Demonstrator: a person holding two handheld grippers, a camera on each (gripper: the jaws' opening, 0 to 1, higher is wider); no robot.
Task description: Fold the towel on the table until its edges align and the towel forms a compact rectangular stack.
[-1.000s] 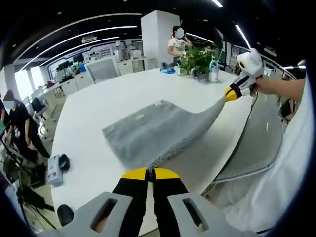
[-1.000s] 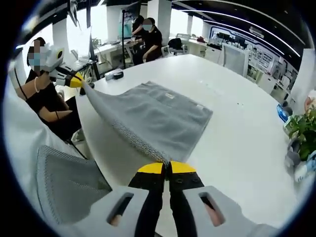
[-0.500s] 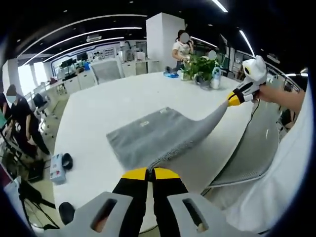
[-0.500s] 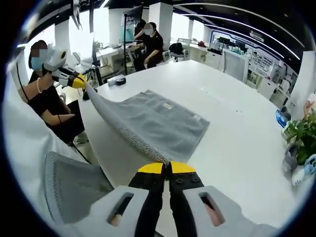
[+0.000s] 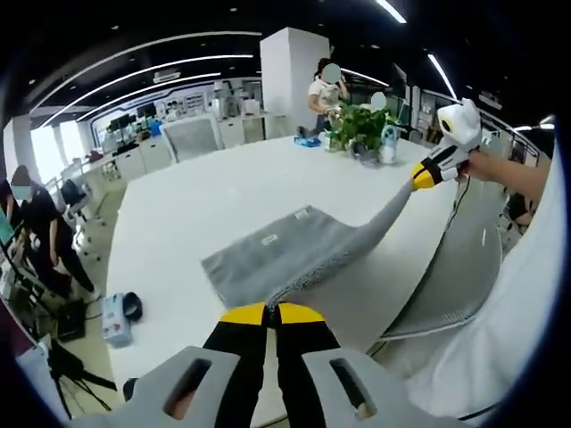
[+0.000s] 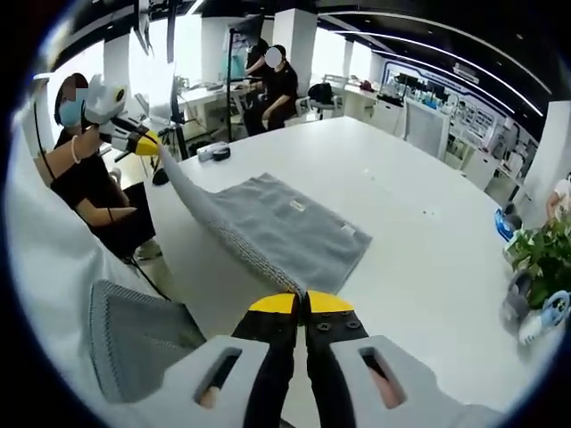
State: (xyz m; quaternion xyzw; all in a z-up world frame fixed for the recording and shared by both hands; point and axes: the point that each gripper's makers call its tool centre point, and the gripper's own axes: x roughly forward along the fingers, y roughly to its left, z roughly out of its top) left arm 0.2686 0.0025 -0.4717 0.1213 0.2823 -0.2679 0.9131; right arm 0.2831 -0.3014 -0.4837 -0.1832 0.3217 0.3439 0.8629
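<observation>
1. Your left gripper [image 5: 272, 312] and right gripper [image 6: 300, 303] each pinch a near corner of the grey towel [image 5: 285, 254], jaws pressed together.
2. Its far half lies on the white table [image 5: 196, 205].
3. This fold is unfinished; carry the lifted edge across.

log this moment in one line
stage: fold lift | left claw: shut on towel corner | right claw: shut on other corner | near edge raised, rest on table
</observation>
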